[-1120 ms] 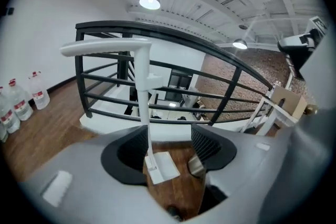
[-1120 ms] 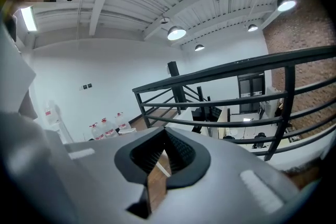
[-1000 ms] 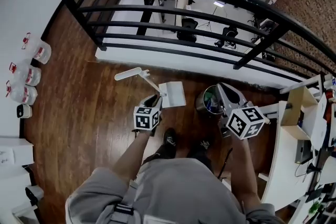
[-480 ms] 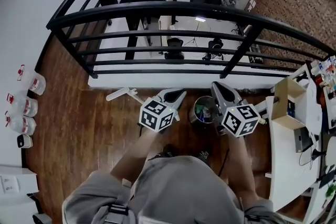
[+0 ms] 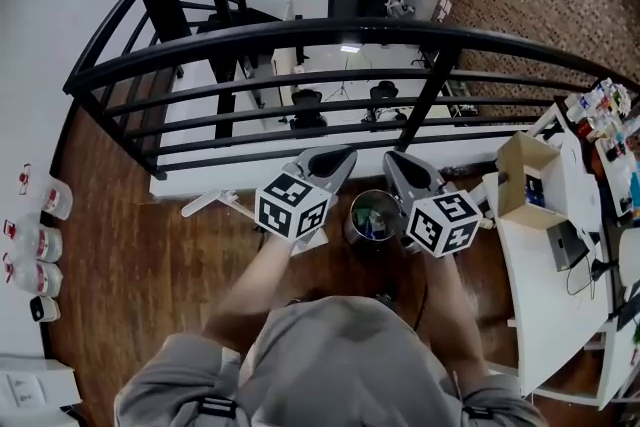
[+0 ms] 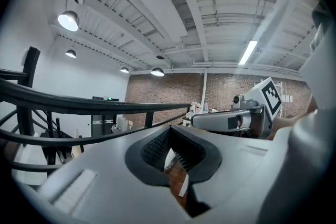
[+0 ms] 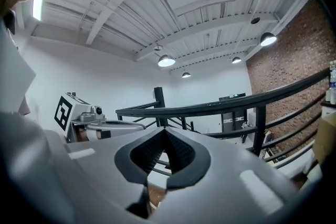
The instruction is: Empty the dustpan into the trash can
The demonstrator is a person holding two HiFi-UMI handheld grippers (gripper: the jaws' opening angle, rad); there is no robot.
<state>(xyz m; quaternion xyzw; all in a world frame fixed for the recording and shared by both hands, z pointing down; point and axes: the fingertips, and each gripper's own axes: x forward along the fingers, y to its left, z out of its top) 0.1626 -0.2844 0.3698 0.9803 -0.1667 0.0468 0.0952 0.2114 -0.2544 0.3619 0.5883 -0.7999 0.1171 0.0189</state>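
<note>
I have both grippers raised in front of me, side by side, pointing out toward the black railing (image 5: pixel 300 35). The left gripper (image 5: pixel 348 153) has its jaws pressed together with nothing gripped. In the left gripper view its ridged pads (image 6: pixel 153 148) meet at the tip. Through the gap lower down I see only a slice of brown floor and a thin white strip (too blurred for me to name). The right gripper (image 5: pixel 392 159) is closed on nothing as well. In the right gripper view its pads (image 7: pixel 179 152) touch at the top, with the railing bars beyond them.

The trash can (image 5: pixel 350 217) stands on the wood floor (image 5: pixel 130 255). From the head view it sits below and between the two grippers, open at the top, with green and blue bits inside. The dustpan (image 5: pixel 205 205) lies on the floor to the left of the can, and neither gripper holds it. Only one white end of it shows, just left of the left gripper's marker cube (image 5: pixel 292 207), and the rest is hidden behind that cube.

Off to my right is a white table (image 5: pixel 530 285) with an open cardboard box (image 5: pixel 525 177) on it. A few jugs (image 5: pixel 45 200) stand along the wall on the far left.
</note>
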